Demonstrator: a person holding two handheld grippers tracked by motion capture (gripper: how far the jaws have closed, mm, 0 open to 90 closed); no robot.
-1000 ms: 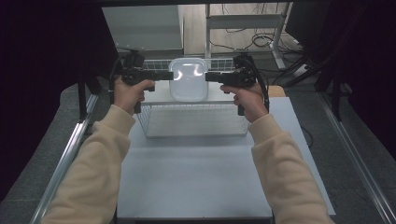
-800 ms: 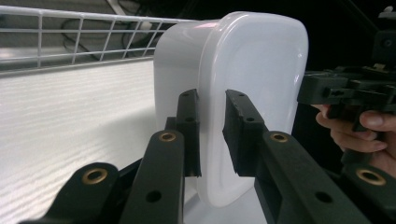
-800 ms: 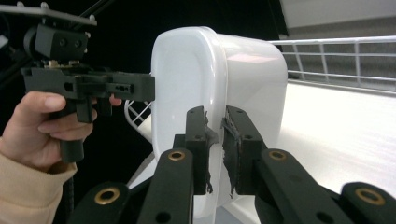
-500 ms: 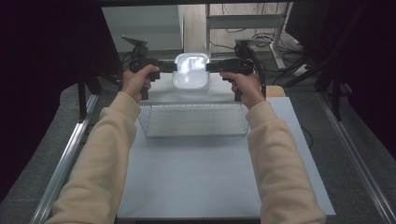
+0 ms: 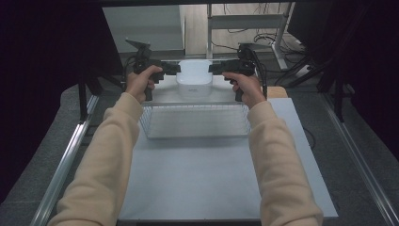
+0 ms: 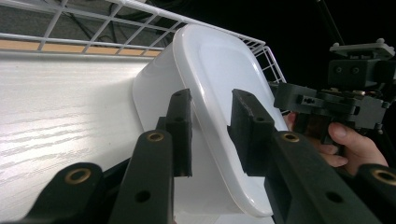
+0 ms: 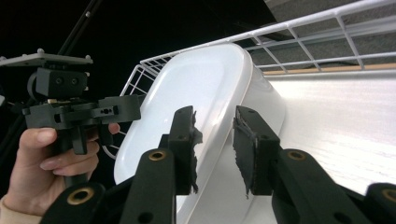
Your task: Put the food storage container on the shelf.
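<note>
Both grippers — left (image 5: 175,68), right (image 5: 212,68) — flank the white tub (image 5: 193,79), jaws just opening, pads off its rim — released, beyond the basket (image 5: 195,122).

Pale grey table (image 5: 202,188) fills centre of frame, w/ grey speckled carpet floor (image 5: 42,155) either side and metal rails (image 5: 63,165) running along its edges. Black curtains (image 5: 42,56) darken upper left & right. Top centre: lit wood-look flooring, metal desk frame (image 5: 244,19), tangled cables (image 5: 270,37).
</note>
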